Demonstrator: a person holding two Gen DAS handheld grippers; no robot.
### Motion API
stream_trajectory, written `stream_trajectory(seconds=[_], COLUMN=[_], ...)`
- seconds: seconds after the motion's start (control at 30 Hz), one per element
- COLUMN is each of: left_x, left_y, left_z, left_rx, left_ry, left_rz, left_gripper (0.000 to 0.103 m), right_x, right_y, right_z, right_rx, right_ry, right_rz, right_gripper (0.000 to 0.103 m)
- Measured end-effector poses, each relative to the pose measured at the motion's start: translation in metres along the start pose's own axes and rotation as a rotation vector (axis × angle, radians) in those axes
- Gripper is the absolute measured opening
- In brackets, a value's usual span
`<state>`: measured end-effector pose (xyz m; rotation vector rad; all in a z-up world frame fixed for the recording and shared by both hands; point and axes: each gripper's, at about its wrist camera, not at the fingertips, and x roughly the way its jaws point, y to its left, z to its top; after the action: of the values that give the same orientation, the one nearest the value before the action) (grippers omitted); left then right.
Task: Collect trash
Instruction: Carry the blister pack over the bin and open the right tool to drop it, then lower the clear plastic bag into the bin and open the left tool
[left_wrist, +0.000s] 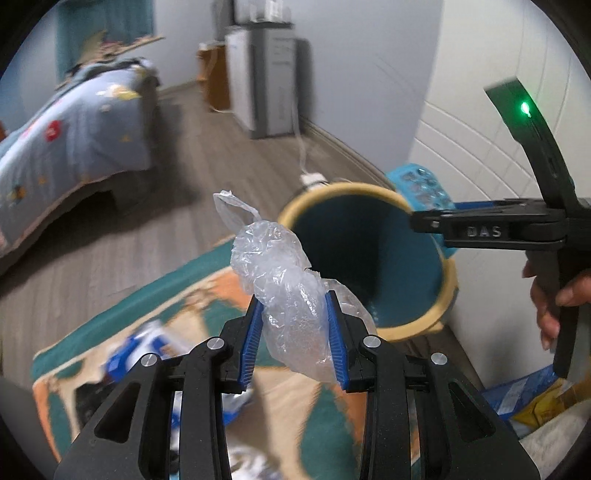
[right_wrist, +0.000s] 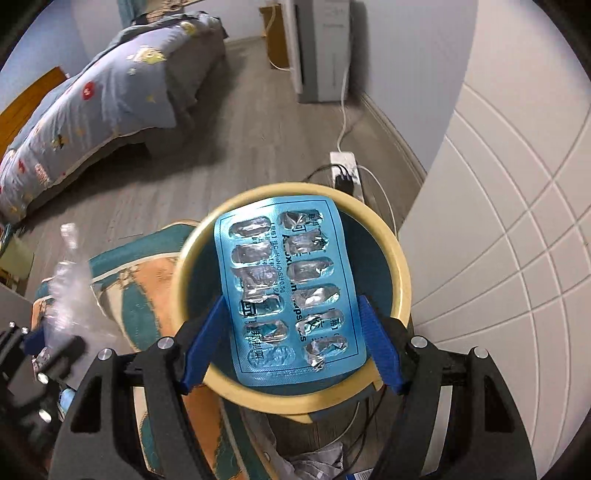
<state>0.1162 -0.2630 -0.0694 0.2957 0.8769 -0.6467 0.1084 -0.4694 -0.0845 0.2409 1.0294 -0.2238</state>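
Right gripper (right_wrist: 291, 347) pinched blister pack (right_wrist: 288, 288) right over bin (right_wrist: 400, 280); left gripper (left_wrist: 295, 332) squeezed plastic bag (left_wrist: 284, 284). Best bet: centre each over opening, then release.

The left gripper (left_wrist: 295, 332) points steeply down, and its blue pads (left_wrist: 251, 339) press from both sides on a crumpled clear plastic bag (left_wrist: 284, 288). The right gripper (right_wrist: 291, 343) also points down, with jaws wide, clamped on the edges of a blue blister pack (right_wrist: 284, 288). A hand (left_wrist: 554, 302) holds the right gripper's handle.
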Motion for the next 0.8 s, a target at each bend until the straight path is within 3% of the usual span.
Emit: stream_trajectory(seconds=[0.2, 0.3, 0.33, 0.37, 0.43, 0.47, 0.57, 0.8], left_x=[0.034, 0.041, 0.043, 0.043, 0.042, 0.044, 0.044, 0.021], left_y=[-0.027, -0.032, -0.032, -0.032, -0.03, -0.029, -0.023, 0.006], left_z=[0.016, 0.023, 0.025, 0.027, 0.027, 0.028, 0.026, 0.011], left_rx=[0.085, 0.104, 0.103, 0.102, 0.099, 0.096, 0.079, -0.001], left_ry=[0.011, -0.009, -0.014, -0.021, -0.033, -0.027, -0.015, -0.02], left_rz=[0.002, 0.009, 0.015, 0.028, 0.049, 0.057, 0.087, 0.135], left_gripper=[0.04, 0.053, 0.066, 0.079, 0.085, 0.089, 0.092, 0.094], right_x=[0.006, 0.008, 0.008, 0.009, 0.011, 0.01, 0.007, 0.002], right_y=[-0.023, -0.029, -0.031, -0.034, -0.038, -0.038, -0.036, -0.026], right_z=[0.0, 0.004, 0.006, 0.006, 0.007, 0.008, 0.011, 0.014], right_rx=[0.101, 0.127, 0.135, 0.151, 0.188, 0.197, 0.191, 0.177], right_ry=[0.016, -0.005, -0.007, -0.007, -0.012, -0.017, -0.032, -0.028], right_rz=[0.022, 0.036, 0.037, 0.045, 0.078, 0.08, 0.069, 0.076], right_gripper=[0.071, 0.072, 0.072, 0.077, 0.091, 0.093, 0.097, 0.097])
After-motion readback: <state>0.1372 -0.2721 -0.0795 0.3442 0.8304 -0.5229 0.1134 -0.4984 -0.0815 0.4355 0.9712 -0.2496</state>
